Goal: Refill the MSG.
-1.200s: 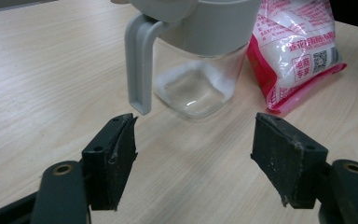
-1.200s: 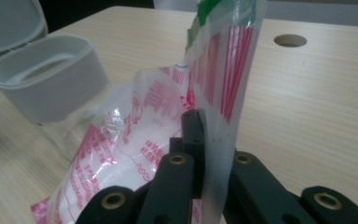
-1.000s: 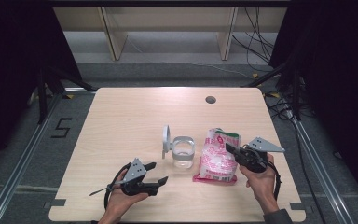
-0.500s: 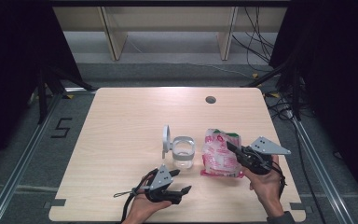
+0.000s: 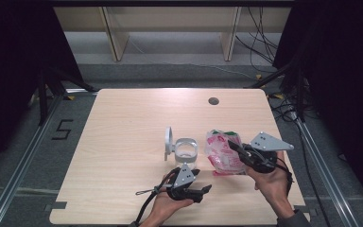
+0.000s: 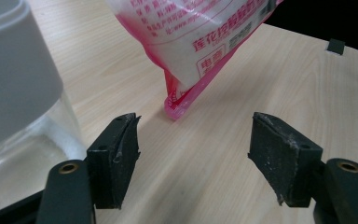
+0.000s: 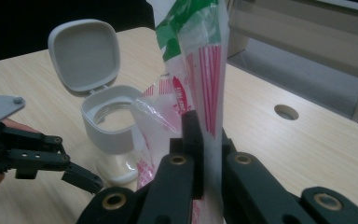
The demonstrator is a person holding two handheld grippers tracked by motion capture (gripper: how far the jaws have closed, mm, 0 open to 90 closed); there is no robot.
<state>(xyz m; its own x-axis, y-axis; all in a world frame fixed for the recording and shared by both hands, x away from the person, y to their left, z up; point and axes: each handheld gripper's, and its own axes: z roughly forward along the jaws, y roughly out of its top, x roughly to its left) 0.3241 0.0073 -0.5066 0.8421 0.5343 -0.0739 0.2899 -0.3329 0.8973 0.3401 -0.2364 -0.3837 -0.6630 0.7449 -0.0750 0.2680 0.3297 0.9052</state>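
Left claw (image 5: 207,189) sits at the near edge of the light wood bench (image 5: 123,132), jaws spread wide with nothing between them, aimed toward the bag's bottom corner. Right claw (image 5: 230,144), near right, is clamped tight on the upper part of a pink-and-white printed plastic bag with a green-and-clear top (image 5: 224,151), which it holds upright; in the left gripper view the bag's pink sealed bottom corner (image 6: 179,100) touches the bench.

Just left of the bag stands a clear glass jar with a grey plastic collar (image 5: 185,150), its grey rounded-square flip lid (image 5: 168,140) hinged open and standing up on the jar's left side. The jar's mouth is open; the right gripper view shows into it but I cannot tell whether anything is inside.

The bag looks full of white stuff, with red print on it. Farther back, a round grommet hole (image 5: 213,100) in the bench.
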